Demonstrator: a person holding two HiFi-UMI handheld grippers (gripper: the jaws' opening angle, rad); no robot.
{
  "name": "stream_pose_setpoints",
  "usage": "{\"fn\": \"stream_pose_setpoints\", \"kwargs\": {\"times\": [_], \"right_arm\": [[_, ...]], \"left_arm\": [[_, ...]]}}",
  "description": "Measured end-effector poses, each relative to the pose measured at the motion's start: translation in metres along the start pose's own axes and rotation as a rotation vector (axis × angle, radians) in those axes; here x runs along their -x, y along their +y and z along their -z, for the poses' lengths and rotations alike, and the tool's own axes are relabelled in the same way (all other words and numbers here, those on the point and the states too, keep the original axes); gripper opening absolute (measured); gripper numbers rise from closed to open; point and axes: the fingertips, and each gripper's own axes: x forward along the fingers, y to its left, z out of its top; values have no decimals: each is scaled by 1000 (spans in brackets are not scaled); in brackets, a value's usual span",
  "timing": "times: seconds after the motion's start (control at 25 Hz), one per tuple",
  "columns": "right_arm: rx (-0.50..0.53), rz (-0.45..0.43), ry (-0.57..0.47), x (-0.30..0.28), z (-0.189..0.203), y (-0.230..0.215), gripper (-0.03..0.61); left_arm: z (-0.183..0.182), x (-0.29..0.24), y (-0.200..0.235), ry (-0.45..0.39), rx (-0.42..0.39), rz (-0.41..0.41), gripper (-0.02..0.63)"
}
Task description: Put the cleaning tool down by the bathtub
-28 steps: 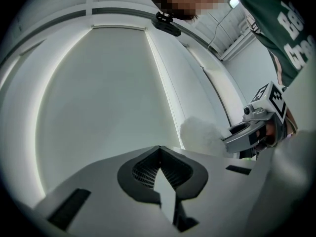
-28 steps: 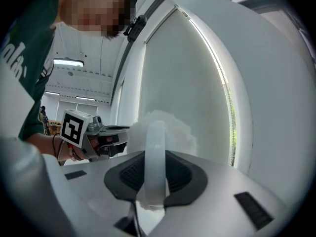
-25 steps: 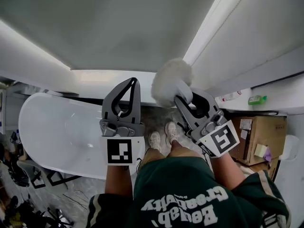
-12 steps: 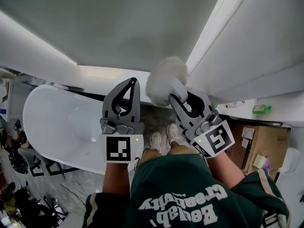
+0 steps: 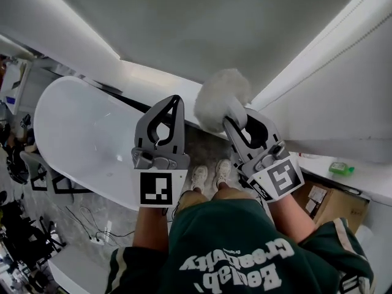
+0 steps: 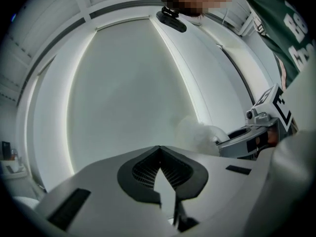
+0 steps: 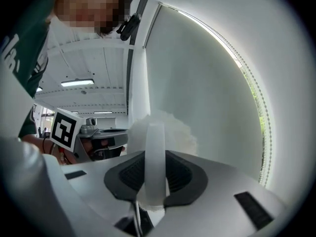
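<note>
Fluffy cleaning tool (image 5: 220, 97) held up at frame centre, right of the bathtub (image 5: 79, 133)
right gripper (image 5: 237, 117) is clamped on its white handle, left gripper (image 5: 174, 101) pinched together on nothing

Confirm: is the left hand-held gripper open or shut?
Shut, and empty. The left hand-held gripper has its jaw tips meeting in its own view, nothing between them.

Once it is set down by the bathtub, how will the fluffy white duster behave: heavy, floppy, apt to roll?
Probably light: the duster is mostly fluff, carried by the right tool alone. Its white handle looks stiff, holding the head out straight. The rounded head might roll slightly, though the flat handle should stop it.
</note>
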Motion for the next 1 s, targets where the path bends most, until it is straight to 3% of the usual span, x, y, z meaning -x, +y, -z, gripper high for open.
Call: {"fn": "stream_pose_setpoints", "kwargs": {"times": [0.48, 1.0], "right_arm": [[20, -127, 34, -44, 19, 23, 92], [82, -69, 109, -111, 34, 73, 92]], "left_arm": [[19, 25, 47, 3, 39, -134, 5], [42, 60, 131, -54, 87, -143, 5]]}}
